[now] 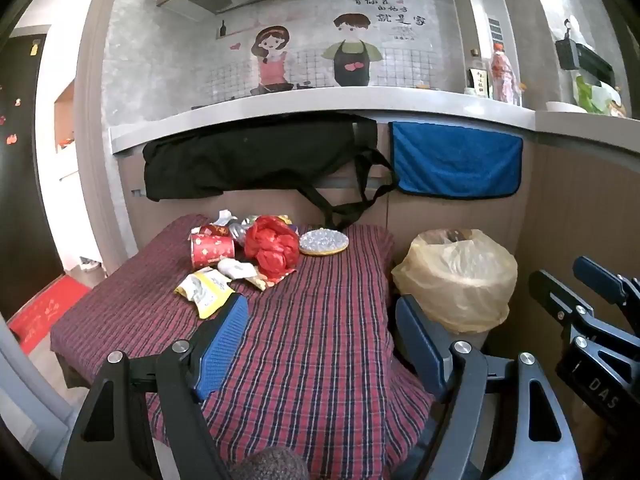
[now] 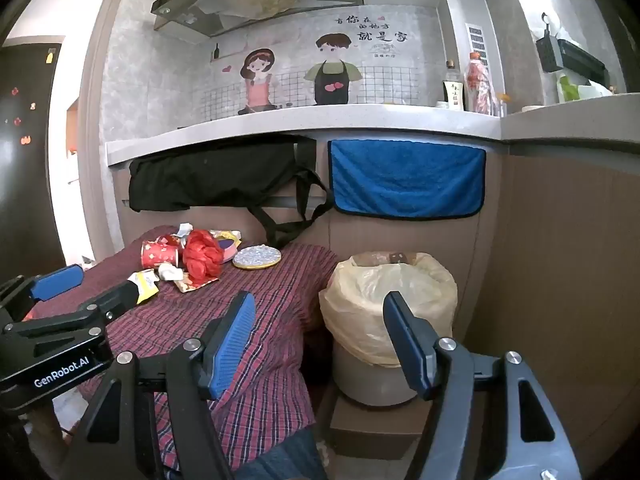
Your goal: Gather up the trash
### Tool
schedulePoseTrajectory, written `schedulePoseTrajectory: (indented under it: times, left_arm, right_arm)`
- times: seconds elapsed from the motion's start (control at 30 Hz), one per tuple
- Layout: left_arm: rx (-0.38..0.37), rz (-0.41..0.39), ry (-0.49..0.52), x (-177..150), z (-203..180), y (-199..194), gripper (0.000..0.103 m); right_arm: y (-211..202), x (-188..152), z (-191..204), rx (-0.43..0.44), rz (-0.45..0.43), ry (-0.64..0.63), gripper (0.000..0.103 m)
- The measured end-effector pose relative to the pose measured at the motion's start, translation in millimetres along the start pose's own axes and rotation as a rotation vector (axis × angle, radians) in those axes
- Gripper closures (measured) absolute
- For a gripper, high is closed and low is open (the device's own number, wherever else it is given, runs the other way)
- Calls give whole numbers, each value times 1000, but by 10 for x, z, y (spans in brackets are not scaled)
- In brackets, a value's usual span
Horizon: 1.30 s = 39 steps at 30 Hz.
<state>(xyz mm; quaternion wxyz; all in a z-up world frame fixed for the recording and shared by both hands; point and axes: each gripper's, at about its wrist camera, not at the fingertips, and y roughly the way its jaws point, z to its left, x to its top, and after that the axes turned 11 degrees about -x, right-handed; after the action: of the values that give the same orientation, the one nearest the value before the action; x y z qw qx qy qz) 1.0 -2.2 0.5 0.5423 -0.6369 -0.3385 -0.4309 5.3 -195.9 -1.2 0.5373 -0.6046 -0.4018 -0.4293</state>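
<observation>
Here, on a low surface under a red plaid cloth (image 1: pixel 312 312), a small heap of trash at the far left end: red paper cup (image 1: pixel 212 250) on its side, crumpled red plastic bag (image 1: pixel 272 246) just right of it, yellow-and-white snack wrapper (image 1: pixel 206 290) nearest the camera, a white crumpled scrap (image 1: pixel 237 269) between wrapper and bag, more wrappers tucked behind. Round beaded coaster (image 1: pixel 324 243) just right of the red bag, flat on the cloth.

Left gripper (image 1: pixel 320 340) spread wide, nothing between its blue pads, tilted slightly down above the middle of the cloth. Heap ahead and to its left; snack wrapper just beyond the tip of the left-hand finger (image 1: pixel 224 340), not touched.

Right gripper (image 2: pixel 320 340) likewise wide apart and holding nothing, set over the right edge of the cloth. Trash bin (image 2: pixel 376 372) lined with a pale yellow bag (image 2: pixel 380 300) directly ahead of it, just beside the covered surface and showing between its fingers; heap well off to its left, beyond the left gripper (image 2: pixel 84 288), which shows at that edge.

Behind, a black bag (image 1: pixel 248 156) and a blue towel (image 1: pixel 456 160) hanging below a grey counter (image 1: pixel 320 106).
</observation>
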Motion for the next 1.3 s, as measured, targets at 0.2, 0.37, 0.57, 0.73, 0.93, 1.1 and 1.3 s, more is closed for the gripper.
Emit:
schedulePoseTrajectory:
  times: [0.2,0.37,0.57,0.73,0.93,1.1,1.3]
  left_arm:
    - [-2,-8,-5,-3,10,-11,27]
    - [-1,-6,-9,-4,14,-6,27]
    - [-4,-8,-8,-3,16,-6,27]
    - [-2,-6,-10,18,16,-10,27]
    - [-3,-10,-10,23,23,-15,27]
    - [-3,-11,-10,45,14,-12,27]
    - [-4,-10,-11,45,19,-10,27]
  right_arm:
    - [-2,4,-1,2,3,4,39]
    - [14,4,-7,-1,7,1,39]
    - [-4,13,-3,-1,7,1,39]
    - [-3,9,-3,-2,5,3,39]
    - [-1,1,2,-2,6,3,39]
    - [-5,8,-3,-2,8,5,39]
    - [-5,-7,16,-3,8,5,39]
